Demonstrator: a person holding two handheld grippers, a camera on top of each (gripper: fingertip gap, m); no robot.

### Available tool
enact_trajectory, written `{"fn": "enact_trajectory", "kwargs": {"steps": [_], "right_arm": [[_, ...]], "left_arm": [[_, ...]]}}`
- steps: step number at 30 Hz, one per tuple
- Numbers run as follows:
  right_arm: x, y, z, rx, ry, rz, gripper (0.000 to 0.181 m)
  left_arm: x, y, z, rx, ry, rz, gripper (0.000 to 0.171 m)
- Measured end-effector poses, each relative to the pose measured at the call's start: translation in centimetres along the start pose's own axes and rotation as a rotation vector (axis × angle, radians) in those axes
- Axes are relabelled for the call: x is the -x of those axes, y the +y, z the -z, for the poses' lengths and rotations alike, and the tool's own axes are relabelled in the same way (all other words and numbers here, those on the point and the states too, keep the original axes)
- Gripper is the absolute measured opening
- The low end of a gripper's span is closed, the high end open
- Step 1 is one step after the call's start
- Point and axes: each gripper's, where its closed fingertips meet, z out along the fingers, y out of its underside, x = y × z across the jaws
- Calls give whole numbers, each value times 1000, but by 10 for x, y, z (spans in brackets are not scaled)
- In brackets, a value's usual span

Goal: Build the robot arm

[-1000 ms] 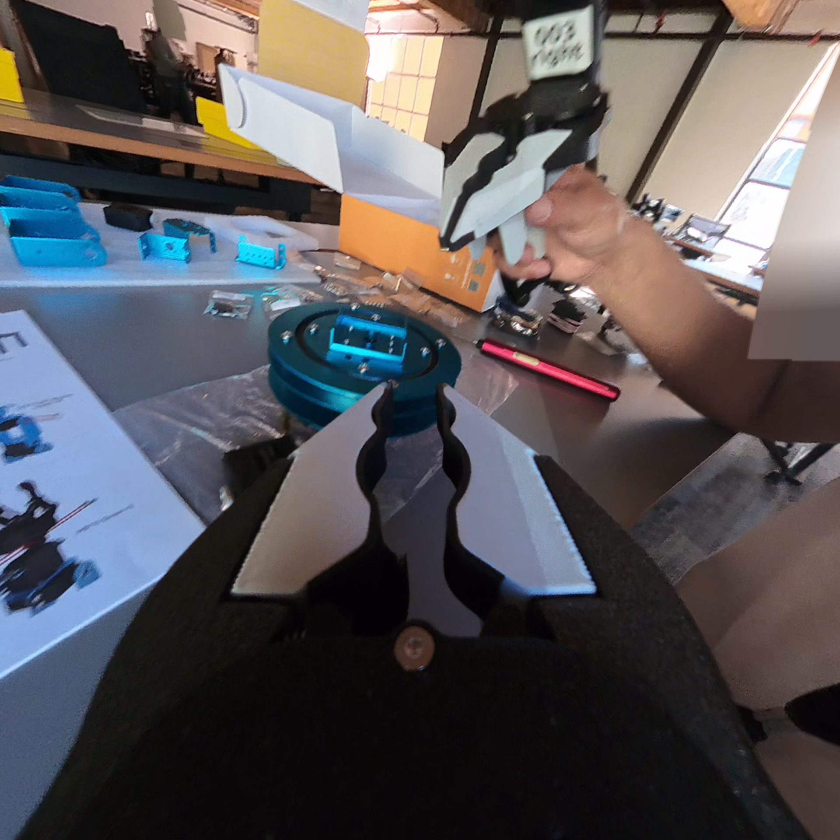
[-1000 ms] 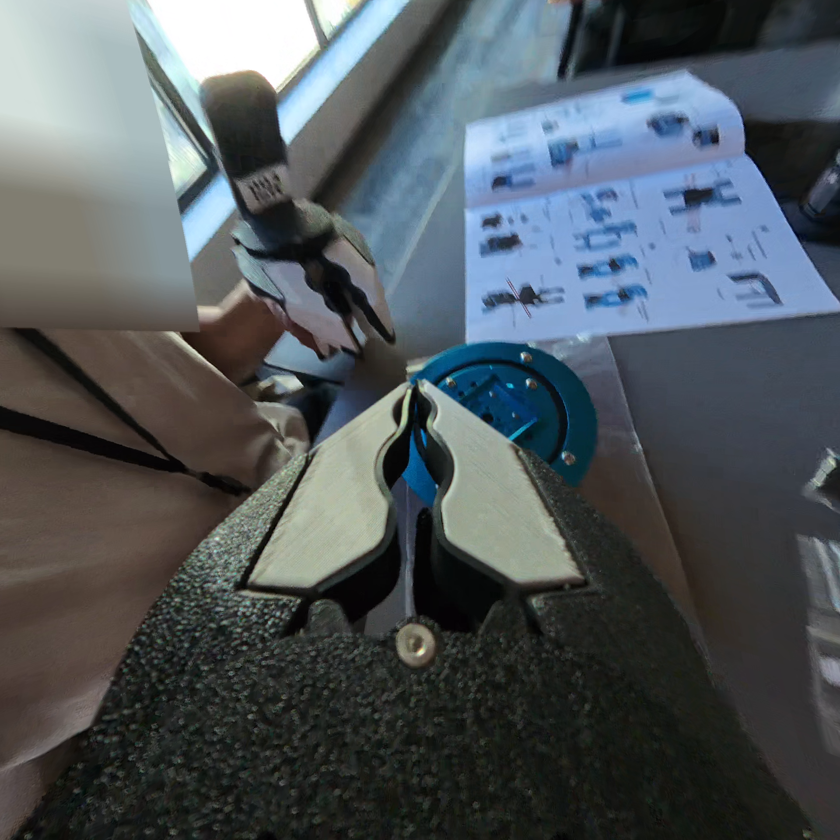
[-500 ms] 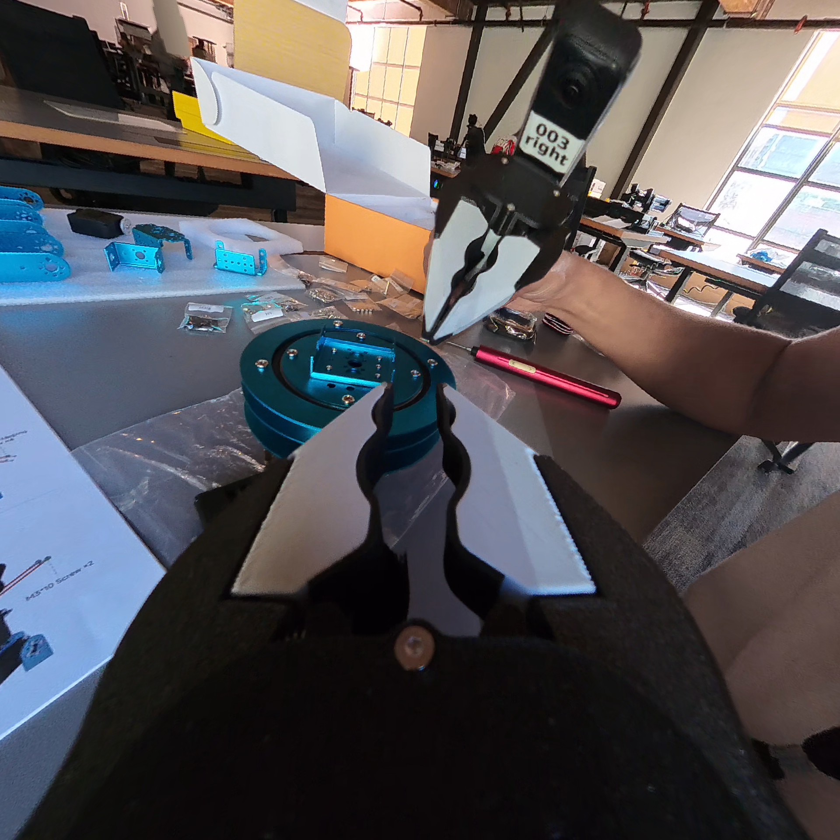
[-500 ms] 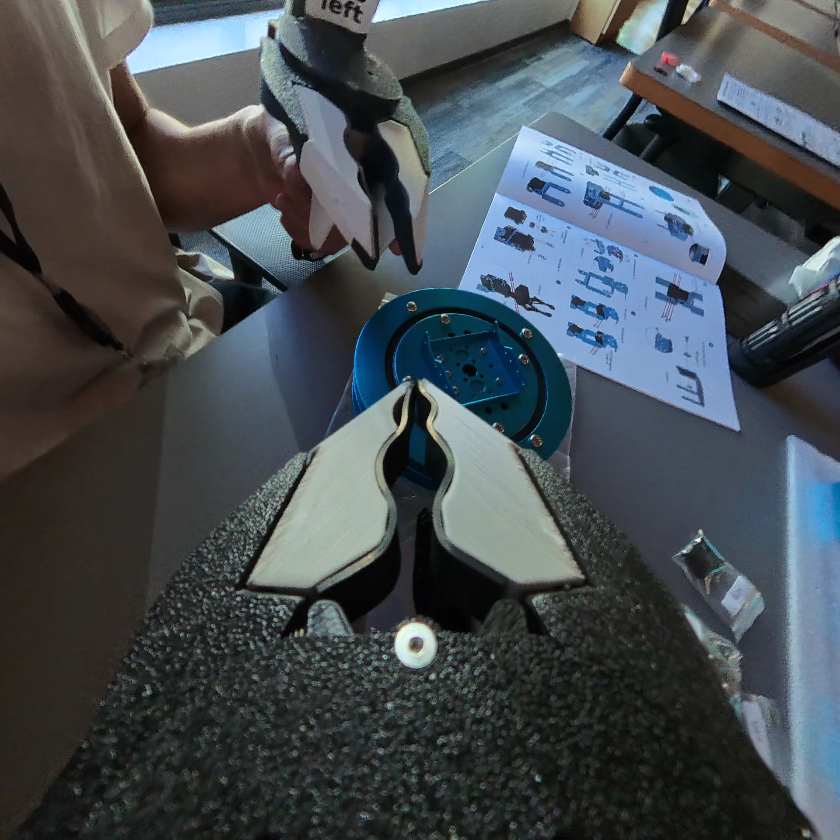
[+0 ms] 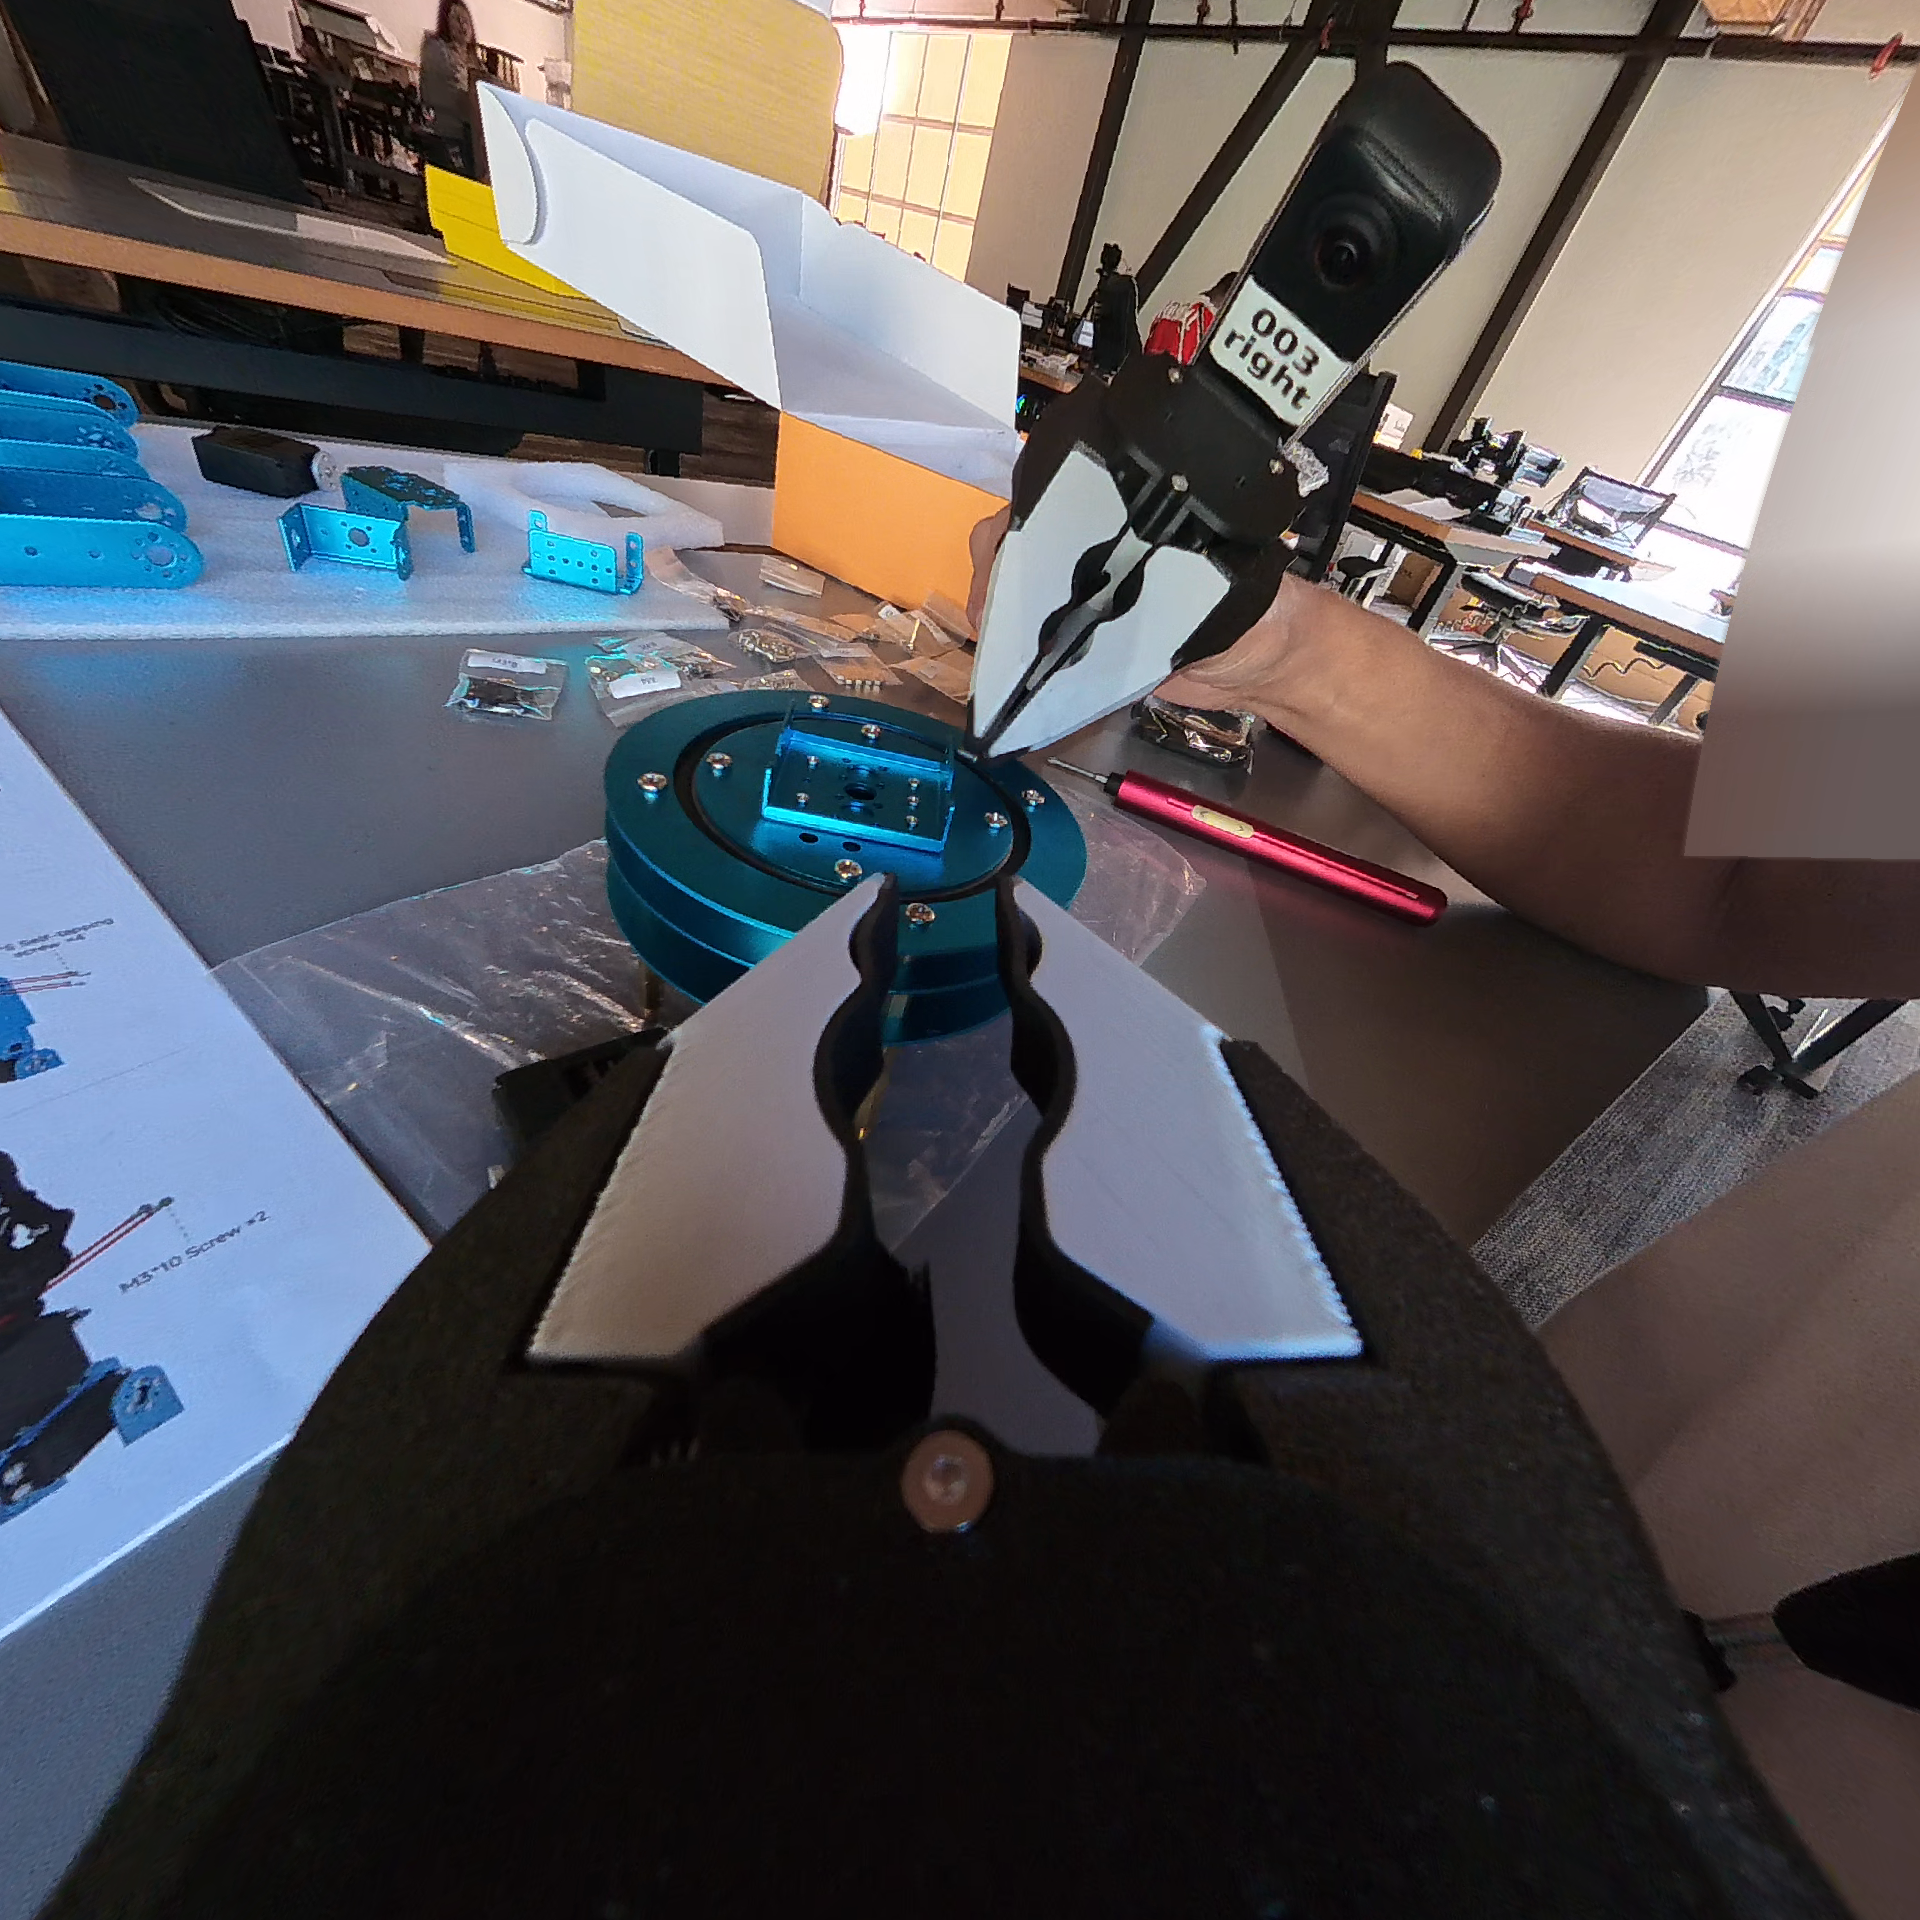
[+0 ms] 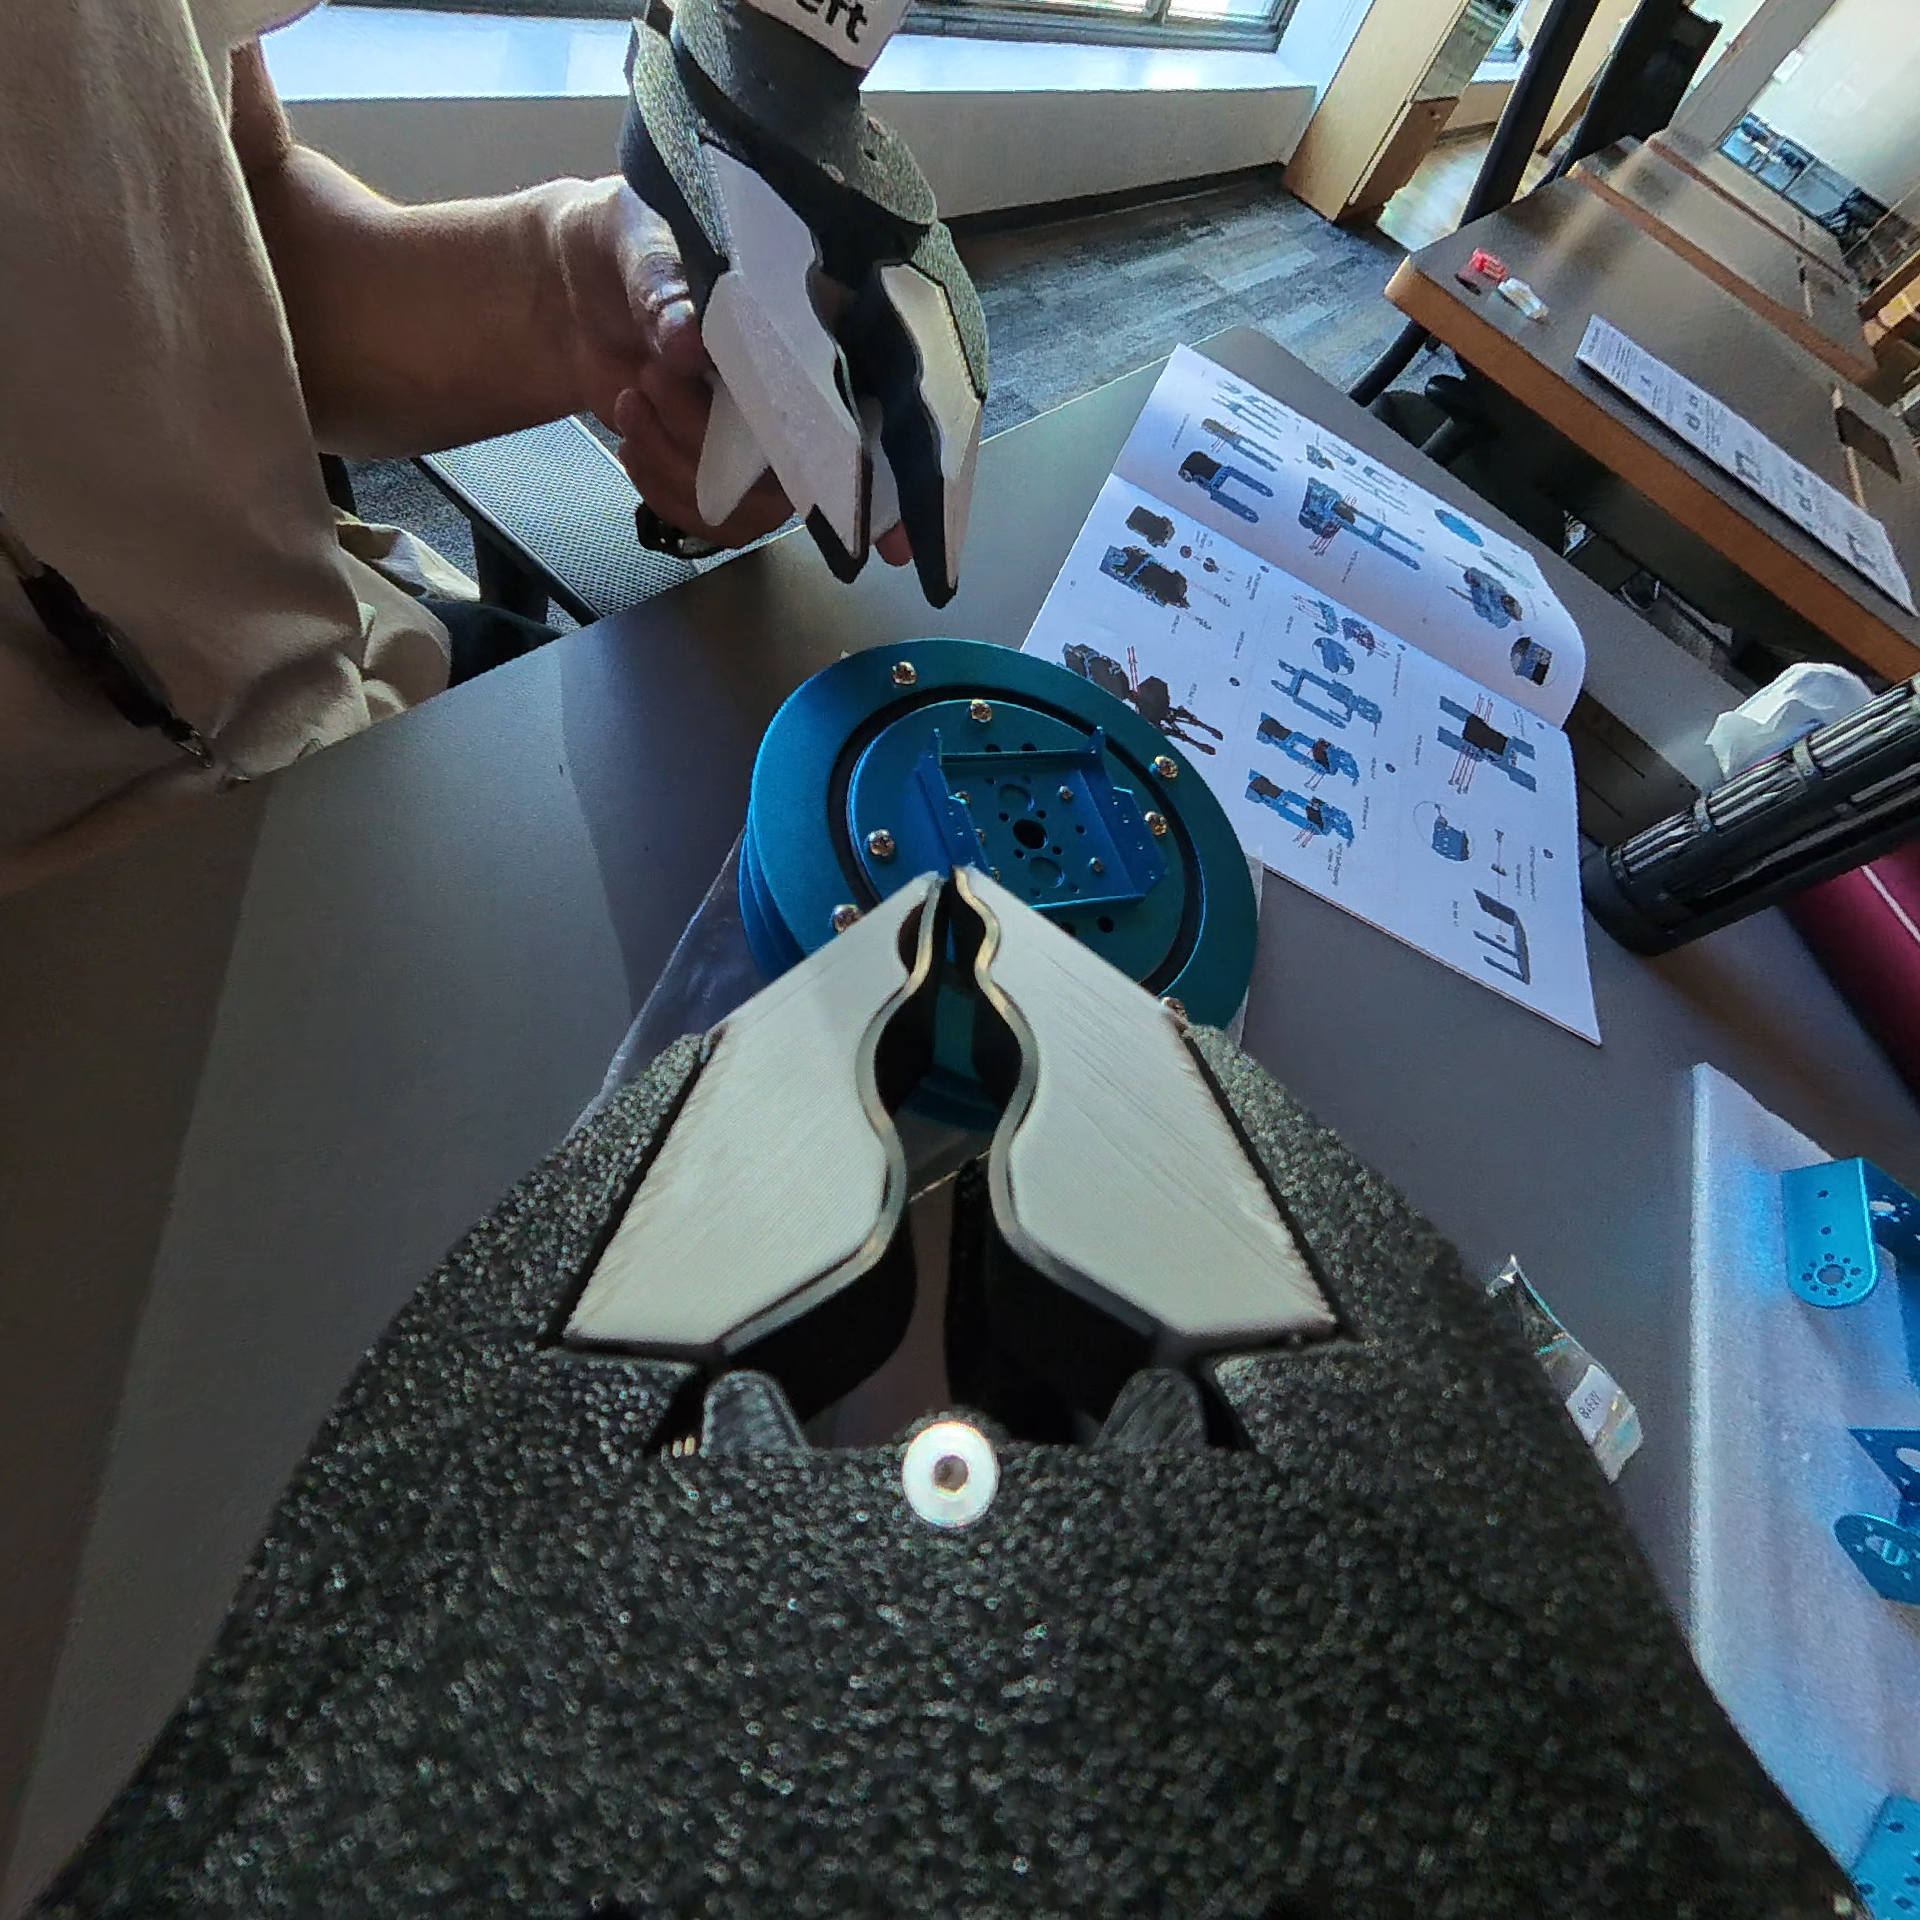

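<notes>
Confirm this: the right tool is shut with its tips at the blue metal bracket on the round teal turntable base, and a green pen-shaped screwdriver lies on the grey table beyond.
Wrong in one respect: the pen-shaped screwdriver is red, not green, as the left wrist view shows. The right tool is shut, tips at the blue metal bracket on the round teal turntable base, on the grey table.

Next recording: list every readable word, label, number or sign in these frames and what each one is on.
I don't transcribe writing. These things carry it:
white sticker under the camera on the right gripper: short and legible
cut-off sticker on the left gripper: partly out of frame
instruction booklet: small captions beside its diagrams
parts bags: labels too small to read
paper sheet on the far desk: too small to read
</notes>
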Motion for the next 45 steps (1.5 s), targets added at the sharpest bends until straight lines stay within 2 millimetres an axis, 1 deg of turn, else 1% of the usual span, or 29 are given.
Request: {"fn": "enact_trajectory", "kwargs": {"steps": [5, 9, 11, 13, 14, 16, 18, 21, 25, 29, 31, 38, 41, 45], "right_arm": [[-1, 2, -1, 4, -6, -30, 0], [-2, 1, -1, 3, 6, -19, 0], [-6, 0, 1, 2, 27, -33, 0], [-8, -2, 7, 11, 28, -95, 0], [-7, -2, 8, 28, 9, -157, 0], [-5, 2, 8, 109, -27, -303, 8], [-1, 3, 5, 157, -48, -363, 10], [-2, 6, 0, 223, -4, -342, 4], [-5, 7, 0, 267, 35, -333, 0], [-5, 9, -1, 276, 40, -338, 2], [-5, 12, -1, 287, 44, -355, 3], [-5, 12, -3, 300, 56, -415, 5], [-5, 12, -4, 299, 58, -482, 4], [-6, 13, -3, 322, 93, -530, 1]], "left_arm": [[-1, 0, -2, 3, 5, -9, 18], [-2, 0, -2, 4, 5, -15, 18], [-2, 1, -1, 6, 1, -17, 18], [-2, 2, 0, 9, -2, -19, 18], [-2, 2, 0, 9, -3, -20, 18], [-2, 3, 2, 9, -6, -21, 18], [-1, 3, 3, 8, -11, -19, 18], [-1, 2, 4, 5, -13, -16, 18], [-1, 3, 5, 3, -14, -17, 18], [-2, 3, 6, 6, -15, -20, 18], [-3, 3, 7, 5, -15, -20, 18], [-5, 3, 11, -2, -21, -20, 18], [-6, 3, 13, -4, -20, -23, 18], [-10, 1, 14, -5, -2, -22, 18]]}}
